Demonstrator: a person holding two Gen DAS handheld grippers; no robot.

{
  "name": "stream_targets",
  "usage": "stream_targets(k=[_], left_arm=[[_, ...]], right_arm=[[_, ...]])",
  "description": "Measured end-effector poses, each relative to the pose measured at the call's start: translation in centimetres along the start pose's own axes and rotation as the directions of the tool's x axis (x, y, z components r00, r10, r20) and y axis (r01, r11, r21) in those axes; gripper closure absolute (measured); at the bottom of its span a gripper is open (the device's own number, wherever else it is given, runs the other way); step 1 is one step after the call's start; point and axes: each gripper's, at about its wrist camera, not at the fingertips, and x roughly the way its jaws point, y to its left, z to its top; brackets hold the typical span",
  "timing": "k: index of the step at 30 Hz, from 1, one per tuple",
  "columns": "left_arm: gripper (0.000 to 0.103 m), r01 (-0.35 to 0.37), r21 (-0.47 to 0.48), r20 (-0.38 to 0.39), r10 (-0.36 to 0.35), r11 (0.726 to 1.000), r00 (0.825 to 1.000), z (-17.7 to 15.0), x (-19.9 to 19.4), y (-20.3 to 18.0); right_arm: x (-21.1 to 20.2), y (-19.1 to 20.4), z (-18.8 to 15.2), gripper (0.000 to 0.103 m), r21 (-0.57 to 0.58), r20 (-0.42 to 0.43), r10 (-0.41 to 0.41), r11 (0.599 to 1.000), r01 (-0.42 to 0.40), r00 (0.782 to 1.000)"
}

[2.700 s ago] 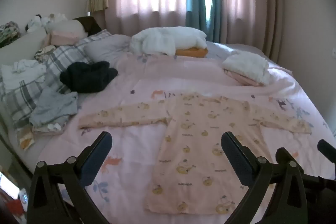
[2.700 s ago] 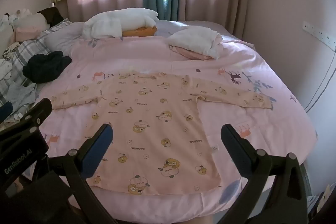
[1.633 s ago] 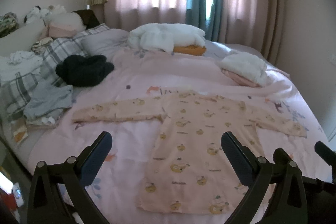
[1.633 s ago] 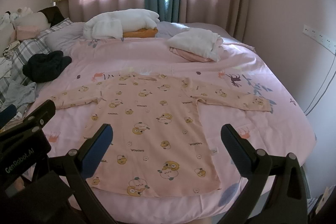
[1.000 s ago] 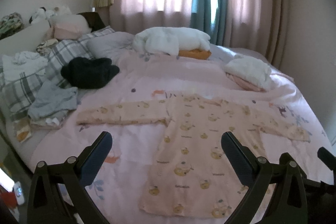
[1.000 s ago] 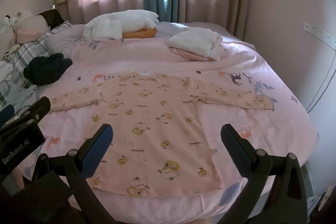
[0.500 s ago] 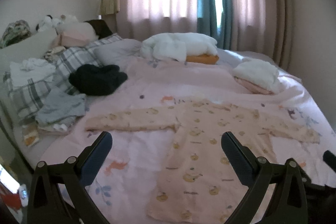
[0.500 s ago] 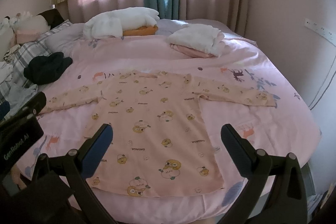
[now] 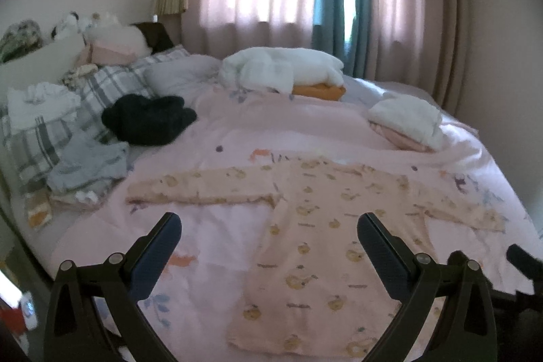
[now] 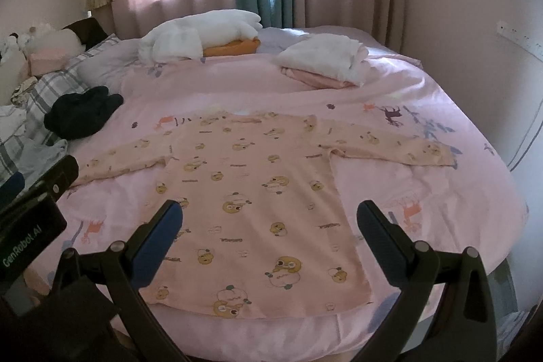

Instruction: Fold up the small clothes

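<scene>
Right wrist view: left gripper (image 10: 30, 209) body reads "GenRobot.AI" | right gripper (image 10: 269, 219) fingers spread wide, empty, above hem | left gripper fingers likewise spread, empty | pink printed top (image 10: 258, 192) flat on pink bedsheet (image 10: 424, 90), sleeves out; print lettering illegible.

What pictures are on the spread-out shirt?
Little yellow cartoon bears on the peach-pink shirt, clearest in the right wrist view.
</scene>
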Motion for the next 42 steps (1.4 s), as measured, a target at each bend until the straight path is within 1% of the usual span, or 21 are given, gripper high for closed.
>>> stream_targets(k=[2, 6, 8, 12, 16, 21, 25, 30, 33, 35, 38, 42], left_arm=[[0.0, 0.007, -0.016, -0.005, -0.007, 1.0, 1.0, 0.0, 0.0, 0.1], [0.0, -0.05, 0.018, 0.012, 0.049, 0.999, 0.999, 0.0, -0.2, -0.1], [0.0, -0.042, 0.02, 0.006, 0.042, 0.999, 0.999, 0.0, -0.1, -0.1], [0.0, -0.007, -0.005, 0.001, 0.007, 1.0, 1.0, 0.0, -0.2, 0.3], [0.0, -0.028, 0.009, 0.002, 0.028, 1.0, 1.0, 0.1, -0.1, 0.0], [0.0, -0.005, 0.025, -0.004, 0.005, 1.0, 1.0, 0.1, -0.3, -0.6], [0.0, -0.023, 0.065, -0.008, 0.024, 0.998, 1.0, 0.0, -0.4, -1.3], [0.0, 0.007, 0.048, -0.013, -0.006, 0.999, 1.0, 0.2, -0.7, -1.4], [0.0, -0.016, 0.059, 0.007, 0.015, 0.998, 1.0, 0.2, -0.9, -1.7], [0.0, -0.01, 0.063, 0.006, 0.01, 0.998, 1.0, 0.1, -0.9, -1.9], [0.0, 0.003, 0.058, 0.0, -0.003, 0.998, 1.0, 0.1, -0.9, -2.0], [0.0, -0.003, 0.07, -0.004, 0.004, 0.998, 1.0, 0.0, -1.0, -2.3]], right_arm=[[-0.1, 0.2, 0.0, 0.0, -0.015, 0.005, -0.007, 1.0, 0.007, 1.0], [0.0, 0.2, 0.0, 0.0, -0.019, 0.001, -0.001, 1.0, 0.001, 1.0], [0.1, 0.3, 0.1, 0.0, -0.018, -0.003, 0.002, 1.0, -0.002, 1.0], [0.1, 0.2, 0.1, 0.0, -0.019, 0.004, -0.001, 1.0, 0.001, 1.0], [0.5, -0.2, 0.1, 0.0, -0.007, -0.002, -0.005, 1.0, 0.005, 1.0], [0.6, -0.9, -0.1, 0.0, 0.003, -0.005, -0.02, 1.0, 0.02, 1.0], [0.1, -1.2, -0.3, 0.0, 0.016, -0.002, -0.012, 1.0, 0.012, 1.0], [-0.5, -1.7, -0.2, 0.0, 0.02, 0.01, -0.007, 1.0, 0.007, 1.0], [-0.5, -2.1, -0.2, 0.0, 0.029, 0.007, -0.009, 1.0, 0.009, 1.0], [-0.5, -2.4, -0.2, 0.0, 0.036, 0.002, -0.022, 0.999, 0.021, 1.0], [-0.6, -2.5, -0.1, 0.0, 0.043, 0.004, -0.019, 0.999, 0.018, 1.0], [-1.1, -2.4, -0.1, 0.0, 0.036, 0.011, -0.018, 0.999, 0.018, 1.0]])
